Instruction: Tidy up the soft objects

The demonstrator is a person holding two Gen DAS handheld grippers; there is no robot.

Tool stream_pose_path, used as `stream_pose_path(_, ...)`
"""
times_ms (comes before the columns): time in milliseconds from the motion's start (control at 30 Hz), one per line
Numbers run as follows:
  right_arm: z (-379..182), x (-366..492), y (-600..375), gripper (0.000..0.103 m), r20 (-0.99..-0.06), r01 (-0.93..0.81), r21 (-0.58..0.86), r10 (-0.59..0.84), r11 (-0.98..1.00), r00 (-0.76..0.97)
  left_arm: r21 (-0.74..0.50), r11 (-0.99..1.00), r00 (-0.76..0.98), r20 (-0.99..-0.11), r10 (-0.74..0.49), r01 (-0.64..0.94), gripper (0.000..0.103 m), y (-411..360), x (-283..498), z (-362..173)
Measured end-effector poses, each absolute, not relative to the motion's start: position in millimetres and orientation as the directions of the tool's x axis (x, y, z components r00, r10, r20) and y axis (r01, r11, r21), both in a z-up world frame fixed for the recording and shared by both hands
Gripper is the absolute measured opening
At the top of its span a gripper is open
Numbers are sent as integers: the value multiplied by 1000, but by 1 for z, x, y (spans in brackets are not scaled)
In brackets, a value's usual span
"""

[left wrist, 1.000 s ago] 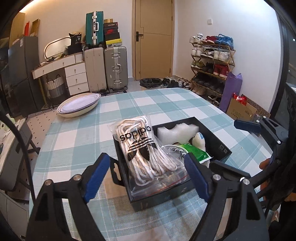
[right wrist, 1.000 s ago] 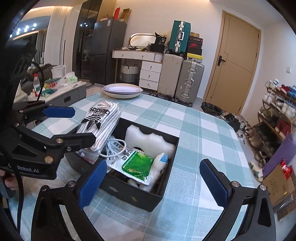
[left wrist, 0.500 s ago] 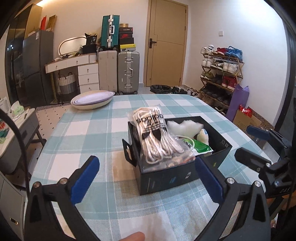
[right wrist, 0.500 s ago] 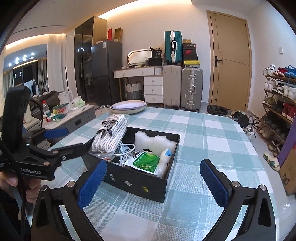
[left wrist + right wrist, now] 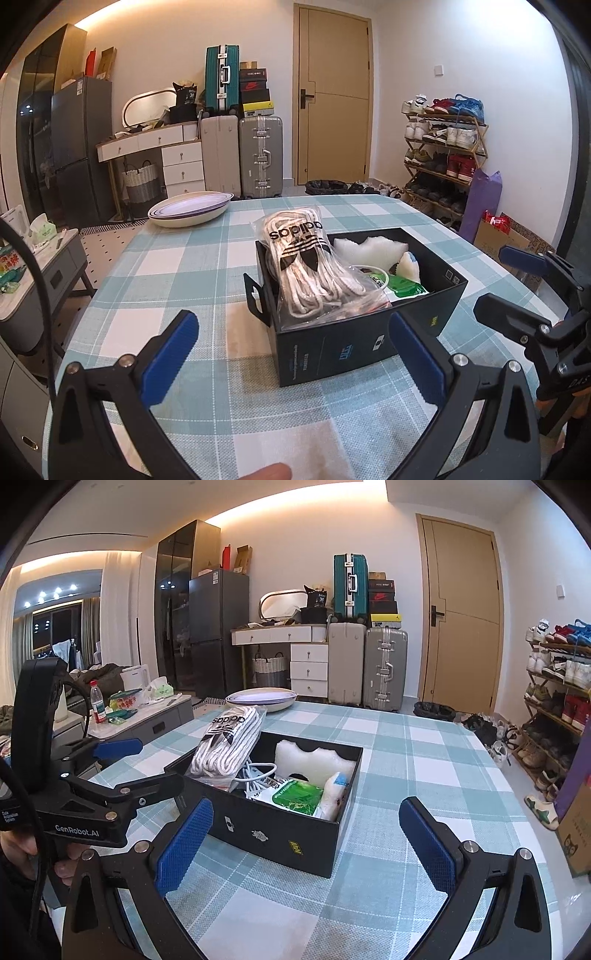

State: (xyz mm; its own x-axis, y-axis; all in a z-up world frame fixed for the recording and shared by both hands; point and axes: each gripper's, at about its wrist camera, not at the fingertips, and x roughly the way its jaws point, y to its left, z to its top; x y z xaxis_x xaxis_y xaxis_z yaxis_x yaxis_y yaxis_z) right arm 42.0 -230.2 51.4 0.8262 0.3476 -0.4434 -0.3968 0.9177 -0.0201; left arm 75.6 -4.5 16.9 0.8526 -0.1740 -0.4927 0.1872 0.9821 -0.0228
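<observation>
A black open box (image 5: pixel 332 354) stands on the checked tablecloth. A clear bag of white cords with an adidas logo (image 5: pixel 310 273) leans out over the box's left end. Beside the bag lie white foam (image 5: pixel 373 247), a green packet (image 5: pixel 404 286) and a white cable (image 5: pixel 258 771). My left gripper (image 5: pixel 291 343) is open just short of the box's near corner, touching nothing. My right gripper (image 5: pixel 304 821) is open in front of the box (image 5: pixel 273 830), with nothing in it. The bag (image 5: pixel 225 746) is free of both grippers.
A stack of shallow white dishes (image 5: pixel 190 214) sits at the table's far left edge. A fingertip (image 5: pixel 269 472) shows at the bottom of the left wrist view. Suitcases, drawers and a shoe rack line the walls beyond the table.
The left jaws stood close around the bag in the box; they have since widened and drawn back. The right gripper has also pulled back from the box. The bag stayed put.
</observation>
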Motion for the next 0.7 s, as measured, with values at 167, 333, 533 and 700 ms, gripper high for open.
stream_pose_path(167,50,40,-233,102,-429,-393,-17,349,919,833,-21,983,854,-491,-169,183,103,-5,76,15)
stream_pose_path(333,52,38,-238,102,-416,-395,0,359,919,836,-25,984,856,-489,-167,178,103,-4,74,14)
stream_pose_path(533,53,38,-239,102,-415,-397,-2,360,918,836,-34,985,865,-473,-165,169,103,0,72,14)
stream_pose_path(700,54,39,-239,102,-415,-393,1,358,920,837,-47,985,871,-463,-166,163,103,4,71,14)
